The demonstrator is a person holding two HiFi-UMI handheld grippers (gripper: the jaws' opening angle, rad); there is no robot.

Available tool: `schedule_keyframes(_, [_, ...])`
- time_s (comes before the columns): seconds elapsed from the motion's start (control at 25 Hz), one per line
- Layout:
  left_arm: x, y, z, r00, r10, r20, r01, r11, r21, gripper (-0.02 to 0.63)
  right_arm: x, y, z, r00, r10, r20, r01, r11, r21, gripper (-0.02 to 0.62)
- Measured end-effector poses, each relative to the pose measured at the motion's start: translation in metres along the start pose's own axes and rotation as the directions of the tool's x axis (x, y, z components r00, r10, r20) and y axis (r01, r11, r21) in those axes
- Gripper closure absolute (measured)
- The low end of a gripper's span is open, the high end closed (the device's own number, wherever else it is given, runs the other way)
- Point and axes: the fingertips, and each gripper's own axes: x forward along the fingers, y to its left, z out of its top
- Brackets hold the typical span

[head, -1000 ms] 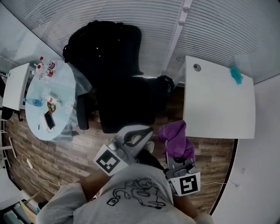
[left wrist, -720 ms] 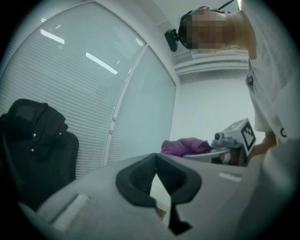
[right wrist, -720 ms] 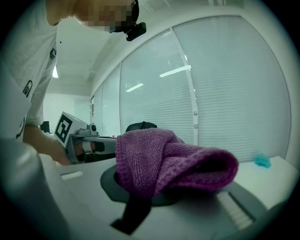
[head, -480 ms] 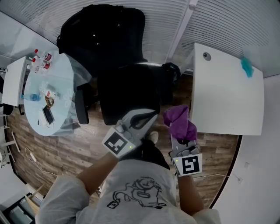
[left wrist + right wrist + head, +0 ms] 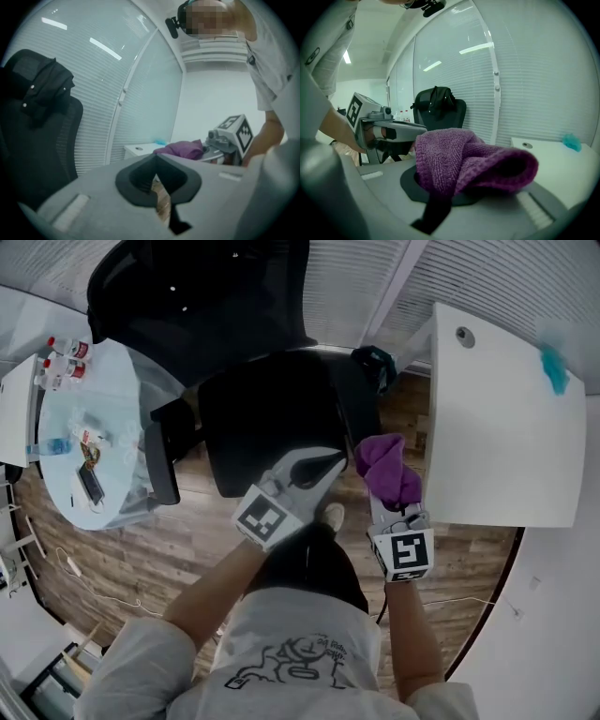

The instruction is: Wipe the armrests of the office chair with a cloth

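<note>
So wiping looks not yet begun: the right gripper is clamped on the purple cloth, held in the air beside the office chair, off the armrest. The left gripper is closed, empty. Both armrests remain.

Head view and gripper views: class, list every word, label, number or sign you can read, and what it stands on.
No text can be read in any view.
Shirt print: a line drawing with small lettering, too blurred to read.
Bottles: labels too small to read.
Left marker cube and right marker cube: square patterns, not letters.
Purple cloth: no tag shows.
</note>
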Motion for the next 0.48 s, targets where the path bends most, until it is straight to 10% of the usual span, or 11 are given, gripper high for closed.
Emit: schedule_keyframes(0.48, [0.032, 0.050, -0.079, 0.997, -0.013, -0.077, 0.012, 1.000, -0.009, 0.605, 0.092, -0.031, -0.124, 0.967, 0.017, -0.255, -0.007, 0.999, 0.039, 0.558])
